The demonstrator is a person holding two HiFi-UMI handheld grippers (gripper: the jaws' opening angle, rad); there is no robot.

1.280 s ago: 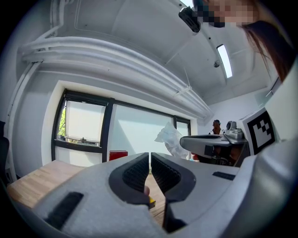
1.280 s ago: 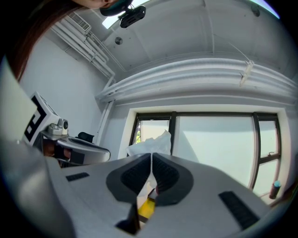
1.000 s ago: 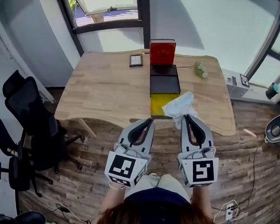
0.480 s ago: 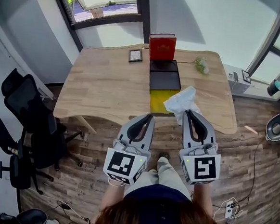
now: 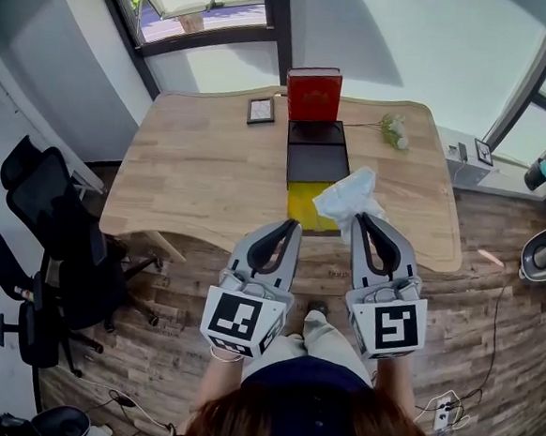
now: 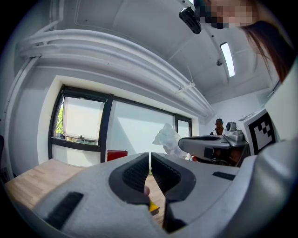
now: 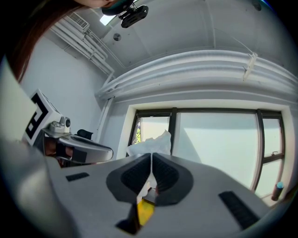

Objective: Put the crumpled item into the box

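The crumpled item [image 5: 348, 196] is clamped in the right gripper [image 5: 364, 219], with the box [image 5: 303, 205] just left of its tips. The left gripper [image 5: 293, 224] is closed on nothing. If released here, the item could be dropped outside the rim.

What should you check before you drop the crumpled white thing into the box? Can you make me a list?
1. Grip: ok. The right gripper has its jaws shut on the crumpled item.
2. Left gripper empty: ok. Its jaws are together with nothing between them.
3. Yellow compartment of the box open: ok. No lid covers it.
4. Crumpled item right above the compartment: cannot tell. In the head view it overlaps the box's right edge.
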